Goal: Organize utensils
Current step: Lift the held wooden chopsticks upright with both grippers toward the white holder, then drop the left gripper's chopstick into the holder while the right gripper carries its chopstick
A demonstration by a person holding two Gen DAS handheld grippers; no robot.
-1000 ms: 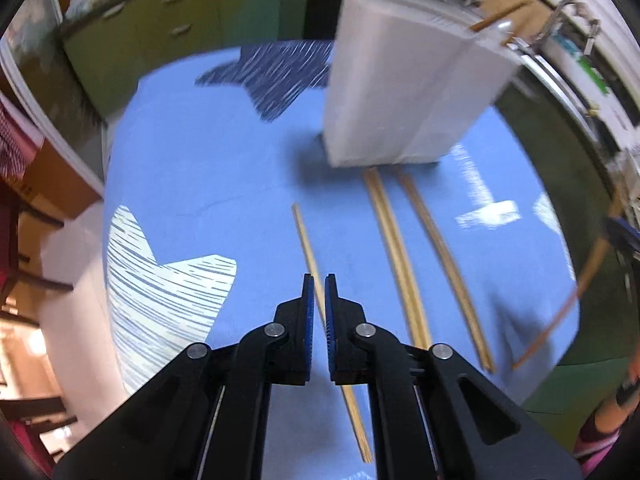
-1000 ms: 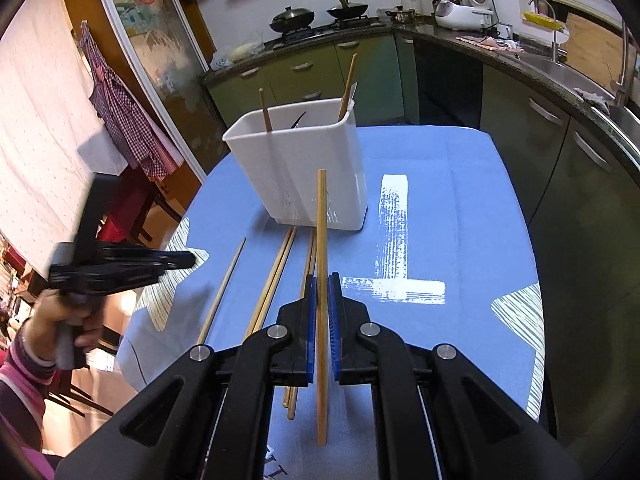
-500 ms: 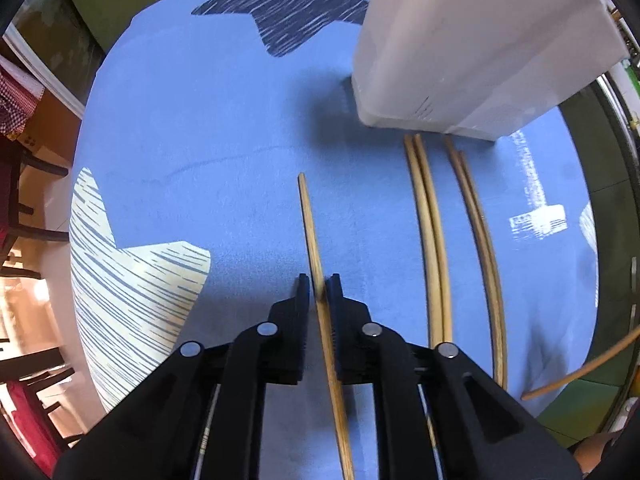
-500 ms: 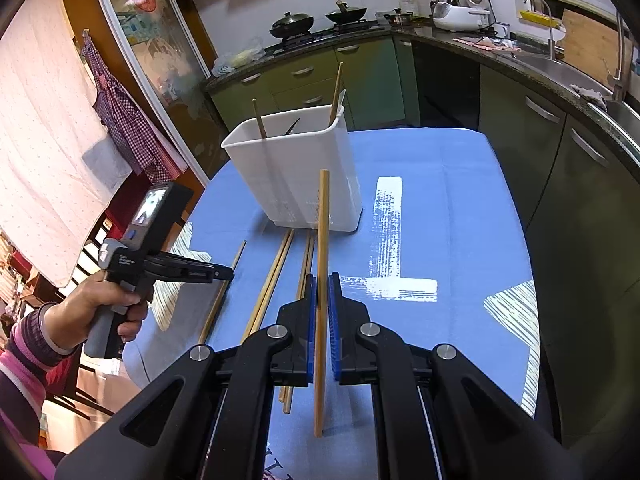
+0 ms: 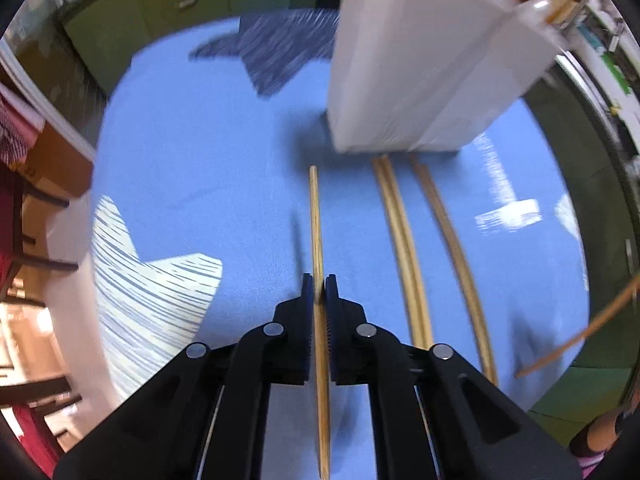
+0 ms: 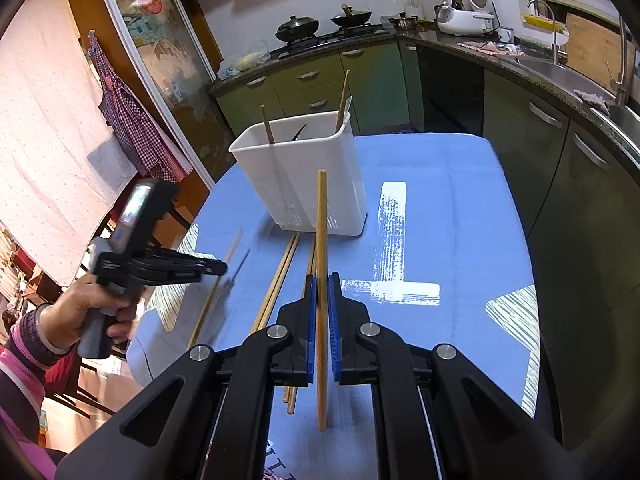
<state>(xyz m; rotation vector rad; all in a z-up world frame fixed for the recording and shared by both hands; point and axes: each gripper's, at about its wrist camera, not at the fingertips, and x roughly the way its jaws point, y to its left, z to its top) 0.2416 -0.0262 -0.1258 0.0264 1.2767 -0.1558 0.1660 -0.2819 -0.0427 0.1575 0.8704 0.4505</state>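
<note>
My left gripper [image 5: 319,280] is shut on a single wooden chopstick [image 5: 315,216] and holds it just above the blue tablecloth [image 5: 192,168], where its shadow falls to the left. The white utensil holder [image 5: 420,72] stands beyond it. Two pairs of chopsticks [image 5: 400,232] lie on the cloth to the right. My right gripper [image 6: 323,280] is shut on another chopstick [image 6: 322,216], held in the air in front of the holder [image 6: 304,176], which has a few sticks inside. In the right wrist view the left gripper [image 6: 220,267] is at the left, in a person's hand [image 6: 92,312].
The round table's edge [image 6: 532,280] drops off to green kitchen cabinets [image 6: 560,168] on the right. Wooden chairs [image 5: 36,248] stand beyond the table's left edge. A checked cloth [image 6: 132,128] hangs on the left wall.
My left gripper came down around the lone chopstick, shut on it and raised it off the cloth. The right gripper kept still with its chopstick.
</note>
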